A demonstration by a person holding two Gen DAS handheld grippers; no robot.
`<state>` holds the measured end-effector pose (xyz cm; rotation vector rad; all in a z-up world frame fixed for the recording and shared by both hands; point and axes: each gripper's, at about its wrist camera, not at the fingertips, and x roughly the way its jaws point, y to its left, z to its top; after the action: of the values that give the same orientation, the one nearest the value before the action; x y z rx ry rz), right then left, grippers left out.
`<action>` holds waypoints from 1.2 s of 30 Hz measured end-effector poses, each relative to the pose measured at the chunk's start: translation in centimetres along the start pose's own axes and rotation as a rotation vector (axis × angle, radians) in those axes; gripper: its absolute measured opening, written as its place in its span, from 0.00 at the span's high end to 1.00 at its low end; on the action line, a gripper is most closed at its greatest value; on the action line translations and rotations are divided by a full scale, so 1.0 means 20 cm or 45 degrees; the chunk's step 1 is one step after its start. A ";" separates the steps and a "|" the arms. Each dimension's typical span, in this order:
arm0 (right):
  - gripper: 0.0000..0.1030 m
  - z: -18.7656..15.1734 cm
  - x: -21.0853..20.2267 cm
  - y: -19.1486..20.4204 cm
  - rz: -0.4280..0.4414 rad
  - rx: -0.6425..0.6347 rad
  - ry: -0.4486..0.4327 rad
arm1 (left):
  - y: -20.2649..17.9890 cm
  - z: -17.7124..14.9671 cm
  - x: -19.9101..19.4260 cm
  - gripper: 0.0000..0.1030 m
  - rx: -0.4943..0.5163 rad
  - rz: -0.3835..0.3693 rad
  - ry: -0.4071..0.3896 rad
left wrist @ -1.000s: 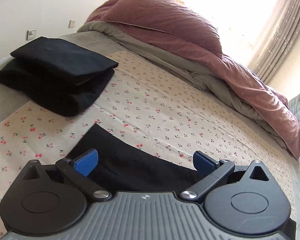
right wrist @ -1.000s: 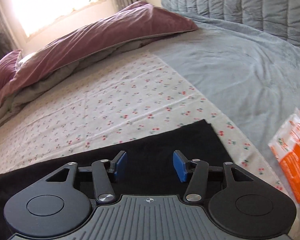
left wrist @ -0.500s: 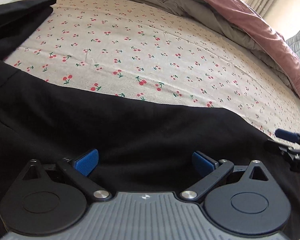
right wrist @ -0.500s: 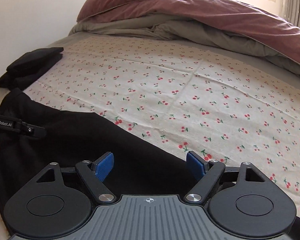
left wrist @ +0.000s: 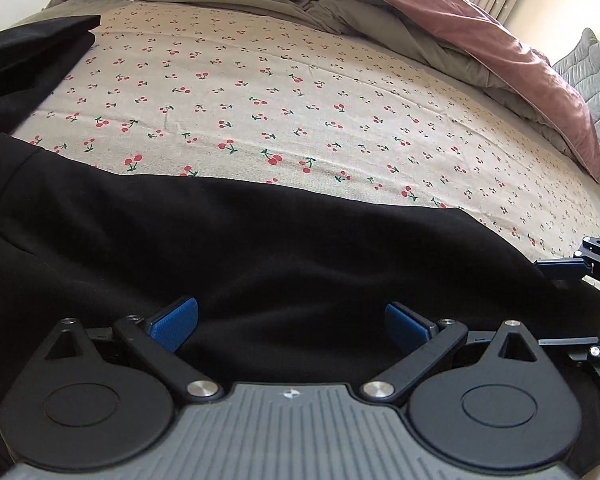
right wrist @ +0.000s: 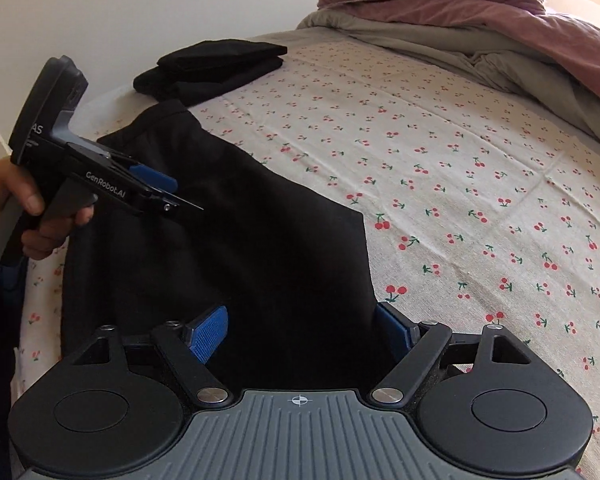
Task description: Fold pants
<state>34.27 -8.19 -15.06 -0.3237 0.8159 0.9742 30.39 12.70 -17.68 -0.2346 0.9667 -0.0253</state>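
Note:
Black pants (left wrist: 260,248) lie flat along the near edge of the cherry-print sheet; they also show in the right wrist view (right wrist: 236,240). My left gripper (left wrist: 292,320) is open and empty, with its blue pads over the middle of the pants. My right gripper (right wrist: 304,324) is open and empty over the pants' near end, its right pad at the fabric's edge. The left gripper also shows from the side in the right wrist view (right wrist: 156,188), hovering over the pants. The right gripper's fingertips (left wrist: 564,268) show at the right edge of the left wrist view.
A stack of folded black garments (right wrist: 216,64) lies at the far left of the bed, also in the left wrist view (left wrist: 24,52). A bunched mauve and olive duvet (left wrist: 440,12) runs along the far side. The cherry-print sheet (right wrist: 460,152) is bare between them.
Both grippers have come down low over the pants and stayed open. The right wrist view has swung left, so the left gripper and the folded stack now show in it.

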 end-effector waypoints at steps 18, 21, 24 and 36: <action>0.21 0.28 0.14 -0.34 0.065 0.445 -0.130 | -0.01 0.00 0.01 0.07 0.018 -0.006 0.004; 0.21 0.30 0.29 -0.47 0.044 0.587 -0.050 | 0.01 0.00 0.01 0.07 0.010 -0.020 0.006; 0.19 0.28 0.37 -0.46 0.114 0.573 -0.040 | 0.04 0.01 0.00 0.08 -0.006 -0.045 0.009; 0.20 0.17 0.14 0.10 0.040 0.008 -0.114 | 0.13 0.06 -0.02 0.08 -0.166 -0.057 0.002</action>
<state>34.91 -3.49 -14.61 -0.2602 0.7442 1.0085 30.95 15.56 -17.25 -0.3765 0.9659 -0.0030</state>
